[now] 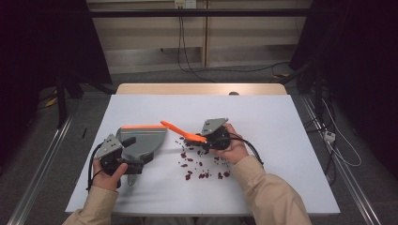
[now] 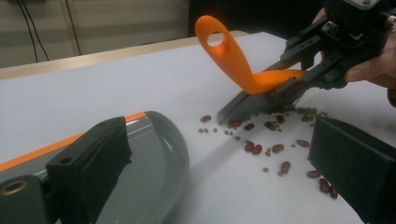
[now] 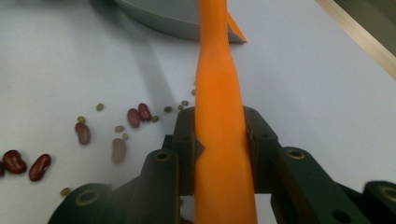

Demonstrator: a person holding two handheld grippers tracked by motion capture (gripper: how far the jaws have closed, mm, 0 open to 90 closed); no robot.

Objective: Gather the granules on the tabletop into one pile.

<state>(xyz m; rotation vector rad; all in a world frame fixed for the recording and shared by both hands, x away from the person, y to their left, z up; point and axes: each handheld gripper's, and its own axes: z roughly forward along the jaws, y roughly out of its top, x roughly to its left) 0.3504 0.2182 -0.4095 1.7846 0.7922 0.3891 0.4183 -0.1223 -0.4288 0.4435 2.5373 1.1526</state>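
My right gripper is shut on the orange handle of a small brush. The handle runs up between the jaws. The brush's dark bristles touch the white table among scattered red beans and small green beans. A grey dustpan with an orange edge lies flat to the left of the beans. My left gripper rests at the pan's near side. Its jaws stand wide apart, one over the pan, the other over bare table.
The beans spread across the table's middle, in front of the right hand. The white table top ends in a wooden strip at the far edge. Cables trail on the floor at the right.
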